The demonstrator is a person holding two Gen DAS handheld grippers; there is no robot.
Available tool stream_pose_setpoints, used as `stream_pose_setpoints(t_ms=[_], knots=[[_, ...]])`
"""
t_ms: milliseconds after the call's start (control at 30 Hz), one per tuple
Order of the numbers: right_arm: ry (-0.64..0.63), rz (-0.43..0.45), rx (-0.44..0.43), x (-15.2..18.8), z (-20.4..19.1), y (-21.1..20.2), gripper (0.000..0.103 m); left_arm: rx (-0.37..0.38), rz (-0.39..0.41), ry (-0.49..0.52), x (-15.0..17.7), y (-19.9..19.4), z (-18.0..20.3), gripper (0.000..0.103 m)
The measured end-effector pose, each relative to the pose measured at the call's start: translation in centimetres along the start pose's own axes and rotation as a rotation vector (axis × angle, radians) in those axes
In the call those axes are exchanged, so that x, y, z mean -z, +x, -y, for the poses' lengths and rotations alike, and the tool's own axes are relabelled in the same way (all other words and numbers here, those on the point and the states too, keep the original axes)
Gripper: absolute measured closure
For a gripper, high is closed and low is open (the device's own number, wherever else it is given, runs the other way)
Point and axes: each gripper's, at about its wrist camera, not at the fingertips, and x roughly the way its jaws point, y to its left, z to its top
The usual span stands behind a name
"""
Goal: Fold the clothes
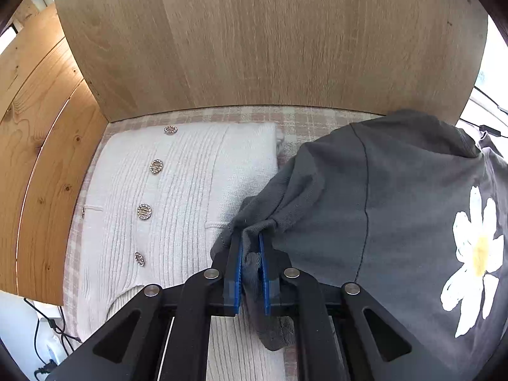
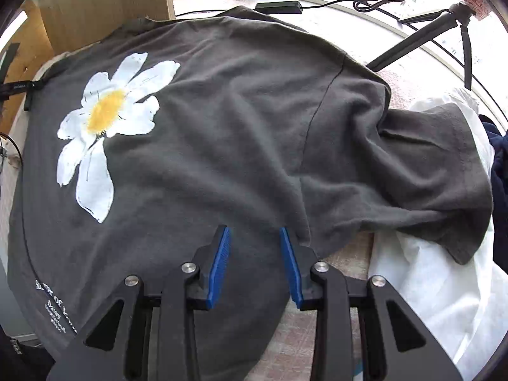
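— Well, starting with our left wrist view: what do we have?

— Our left gripper (image 1: 250, 238) has its blue pads pinched on a bunched fold of the grey T-shirt (image 1: 397, 190), probably a sleeve. The cloth is squeezed between the jaws and a tail of it hangs down behind them.

— And what lies around it?

— The shirt spreads off to the right, with its white daisy print (image 1: 473, 254) at the edge of the view. To the left we see a folded cream cardigan (image 1: 177, 197) with a row of sparkly buttons, lying on a checked cloth (image 1: 311, 120). The grey cloth we hold overlaps the cardigan's right edge. A wooden panel (image 1: 270, 38) stands upright behind both.

— Now our right wrist view?

— Our right gripper (image 2: 254, 235) stands with its jaws parted over the shirt's body; the blue pads sit apart with flat grey cloth showing between them, and we cannot tell whether the tips touch it.

— Where is the shirt here?

— It lies spread across the surface, daisy toward the left, small white lettering (image 2: 54, 308) near the lower left. Its right sleeve is rumpled over a white garment (image 2: 428, 285). Beyond it we see a black cable (image 2: 374, 1) along a windowsill.
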Motion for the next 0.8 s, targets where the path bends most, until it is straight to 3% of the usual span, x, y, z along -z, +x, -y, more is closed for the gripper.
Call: stream_pose_setpoints(t_ms=[33, 100, 167, 200, 267, 333, 400, 433, 500, 600, 633, 667, 700, 733, 767, 800], knots=[[0.016, -0.006, 0.002, 0.0, 0.5, 0.1, 0.070, -0.010, 0.000, 0.018, 0.0, -0.3, 0.2, 0.091], [0.057, 0.028, -0.079, -0.7, 1.2, -1.0, 0.070, -0.031, 0.012, 0.041, -0.2, -1.3, 0.2, 0.083], [0.026, 0.062, -0.046, -1.9, 1.0, -1.9, 0.070, -0.075, 0.048, 0.054, -0.4, -3.0, 0.0, 0.064], [0.008, 0.072, -0.027, -2.5, 0.9, -2.1, 0.070, -0.103, 0.072, 0.062, -0.8, -4.2, -0.1, 0.049], [-0.020, 0.084, -0.010, -3.8, 0.8, -2.2, 0.069, -0.129, 0.119, 0.064, -1.6, -6.2, -0.5, 0.045], [-0.028, 0.082, -0.008, -4.7, 0.7, -1.7, 0.068, -0.059, 0.162, 0.057, -3.0, -7.9, -0.3, 0.044], [-0.031, 0.076, -0.010, -5.5, 0.6, -1.1, 0.067, 0.033, 0.168, 0.141, -4.6, -7.4, 1.9, 0.030], [-0.033, 0.071, -0.010, -5.7, 0.5, -0.8, 0.067, 0.040, 0.144, 0.191, -5.4, -6.2, 3.4, 0.024], [-0.034, 0.056, -0.006, -5.9, 0.3, 0.0, 0.067, 0.026, 0.094, 0.255, -6.9, -2.6, 6.2, 0.024], [-0.028, 0.035, 0.006, -6.0, 0.5, 1.1, 0.067, 0.027, 0.008, 0.270, -7.7, 2.2, 8.5, 0.024], [-0.024, 0.031, 0.009, -6.0, 0.7, 1.4, 0.067, 0.033, -0.010, 0.271, -7.8, 3.5, 8.8, 0.026], [-0.014, 0.024, 0.013, -6.1, 0.9, 1.6, 0.067, 0.041, -0.028, 0.272, -7.8, 4.7, 9.1, 0.044], [-0.009, 0.017, 0.019, -6.1, 1.0, 1.9, 0.067, 0.073, -0.021, 0.260, -7.8, 4.8, 9.0, 0.054], [-0.010, 0.012, 0.029, -6.1, 1.2, 2.2, 0.067, 0.106, -0.014, 0.248, -7.8, 4.9, 8.8, 0.090], [-0.013, 0.008, 0.043, -6.1, 1.3, 2.4, 0.067, 0.137, -0.007, 0.236, -7.7, 5.0, 8.6, 0.097], [-0.015, 0.007, 0.057, -6.2, 1.5, 2.5, 0.067, 0.129, 0.001, 0.229, -7.8, 4.9, 8.1, 0.098]])
